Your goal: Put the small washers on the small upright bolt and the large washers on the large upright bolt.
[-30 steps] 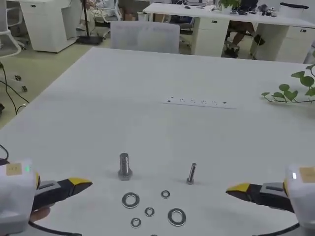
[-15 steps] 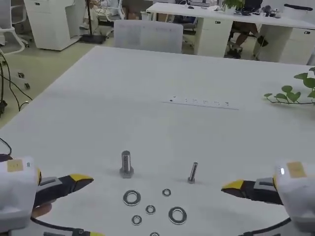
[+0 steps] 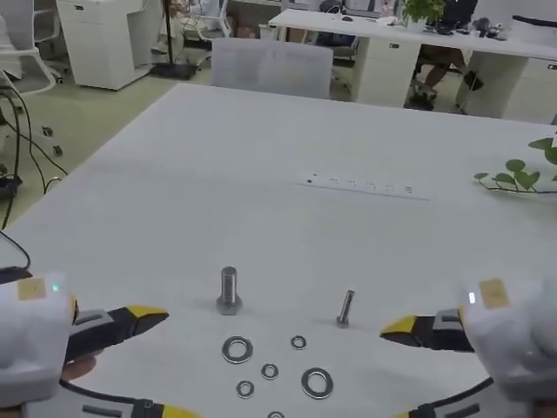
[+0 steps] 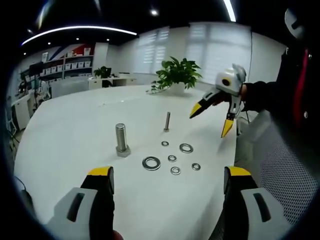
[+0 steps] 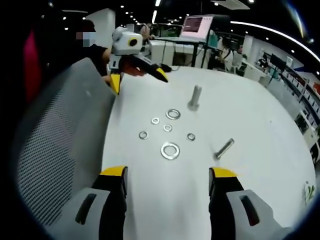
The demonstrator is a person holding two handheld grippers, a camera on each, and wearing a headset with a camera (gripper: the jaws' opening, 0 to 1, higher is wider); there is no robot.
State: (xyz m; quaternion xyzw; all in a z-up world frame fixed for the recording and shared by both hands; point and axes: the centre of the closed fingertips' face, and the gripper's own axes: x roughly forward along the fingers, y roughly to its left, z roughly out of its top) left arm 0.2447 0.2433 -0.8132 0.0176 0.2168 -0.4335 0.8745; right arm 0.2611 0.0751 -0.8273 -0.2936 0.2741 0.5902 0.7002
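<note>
A large upright bolt (image 3: 228, 290) and a thin small upright bolt (image 3: 345, 308) stand on the white table (image 3: 261, 174). In front of them lie two large washers (image 3: 237, 350) (image 3: 317, 382) and several small washers (image 3: 298, 342), all flat and loose. My left gripper (image 3: 174, 363) is open to the left of the washers, nothing between its jaws. My right gripper (image 3: 390, 373) is open to their right, also empty. The left gripper view looks across the large bolt (image 4: 121, 140), small bolt (image 4: 167, 121) and washers (image 4: 151, 163) between its jaws (image 4: 169, 172). The right gripper (image 5: 167, 173) faces the washers (image 5: 170, 150).
A power strip (image 3: 359, 185) is set into the table's middle. A potted plant's leaves (image 3: 522, 174) reach in at the right edge. A grey chair (image 3: 270, 65) stands at the far side. The washers lie close to the table's near edge.
The camera has tilted slightly. My right gripper has edged left, closer to the small bolt and washers. The left gripper has stayed nearly where it was.
</note>
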